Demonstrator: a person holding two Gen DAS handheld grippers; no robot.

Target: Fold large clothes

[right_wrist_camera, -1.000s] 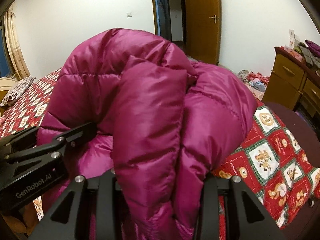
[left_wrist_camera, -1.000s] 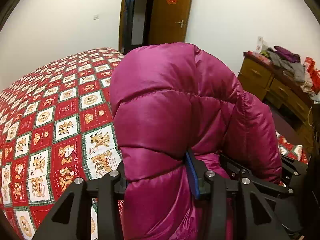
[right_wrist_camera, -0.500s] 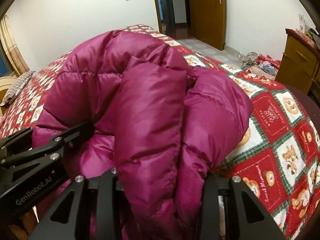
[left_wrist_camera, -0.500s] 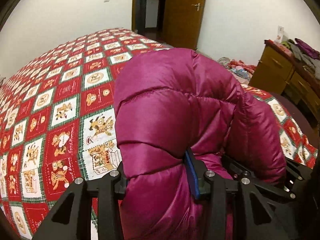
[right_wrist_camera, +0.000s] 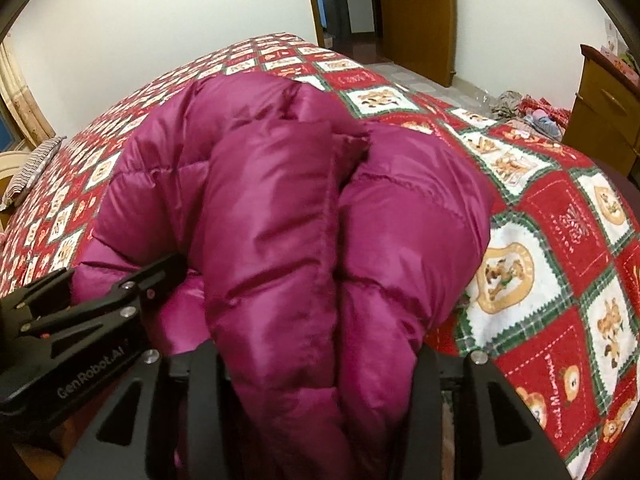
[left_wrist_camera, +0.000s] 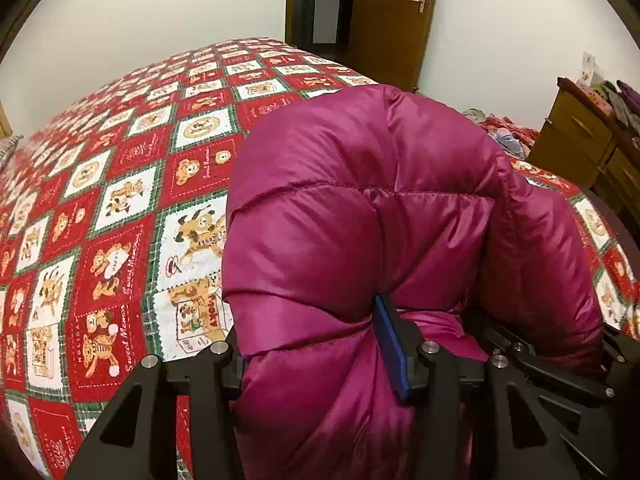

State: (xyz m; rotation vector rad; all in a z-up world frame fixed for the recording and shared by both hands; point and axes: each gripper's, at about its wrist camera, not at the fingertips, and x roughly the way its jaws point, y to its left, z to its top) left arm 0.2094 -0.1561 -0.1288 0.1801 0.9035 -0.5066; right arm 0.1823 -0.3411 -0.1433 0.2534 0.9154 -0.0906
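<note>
A bulky magenta down jacket [left_wrist_camera: 360, 216] is bunched up over the near part of the bed. My left gripper [left_wrist_camera: 312, 344] is shut on a thick fold of it; one blue pad [left_wrist_camera: 390, 344] shows against the fabric. The jacket [right_wrist_camera: 320, 216] also fills the right wrist view, where my right gripper [right_wrist_camera: 320, 364] is shut on another thick fold. The left gripper's black body [right_wrist_camera: 80, 320] shows at the lower left of that view, close beside the right one. Both sets of fingertips are buried in fabric.
The bed carries a red, white and green bear-print quilt [left_wrist_camera: 120, 200]. A wooden dresser [left_wrist_camera: 592, 152] stands at the right, with loose clothes on the floor [right_wrist_camera: 532, 114] near it. A wooden door [left_wrist_camera: 392, 20] and dark doorway are behind. A striped pillow [right_wrist_camera: 32, 168] lies far left.
Both grippers have tilted down toward the bed with the jacket held. The jacket bundle now sits lower over the quilt, and more of the quilt shows.
</note>
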